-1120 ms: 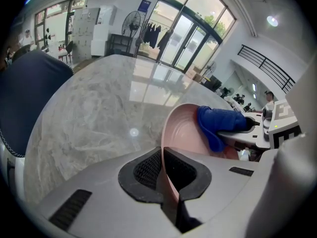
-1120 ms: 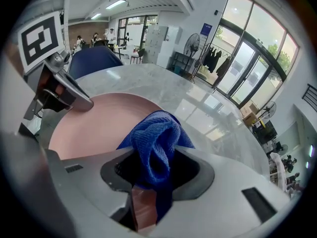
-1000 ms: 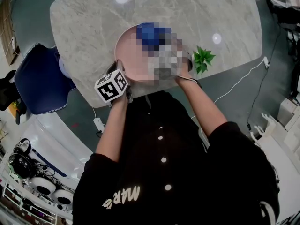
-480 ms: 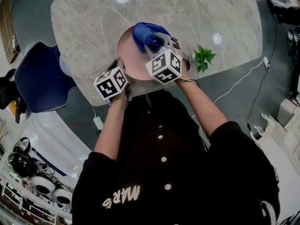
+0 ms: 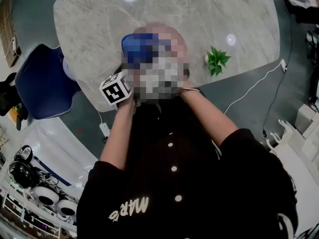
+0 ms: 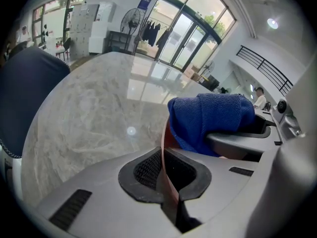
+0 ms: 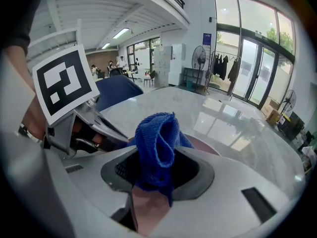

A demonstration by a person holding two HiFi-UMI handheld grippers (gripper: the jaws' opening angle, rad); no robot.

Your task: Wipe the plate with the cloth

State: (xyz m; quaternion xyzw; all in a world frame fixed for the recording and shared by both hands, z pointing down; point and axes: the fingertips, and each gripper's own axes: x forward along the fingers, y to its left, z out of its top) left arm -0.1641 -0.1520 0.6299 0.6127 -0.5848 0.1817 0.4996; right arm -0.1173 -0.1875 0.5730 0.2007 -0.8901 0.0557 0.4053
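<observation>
Two grippers angle forward and down over the marble table [image 5: 89, 19]. The left gripper [image 6: 167, 182] is clamped tight on the near-left rim of the pink plate [image 6: 164, 150], which lies by the table's near edge. The right gripper [image 7: 154, 180] pinches the blue cloth [image 7: 156, 138] over the plate (a mosaic patch hides most of this from the head view). Since half a second ago the cloth has slid left across the plate towards the left gripper, which has not shifted.

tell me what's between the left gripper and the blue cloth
Only the pink plate, whose rim the left gripper pinches, reaching up to the blue cloth; seen in the left gripper view.
</observation>
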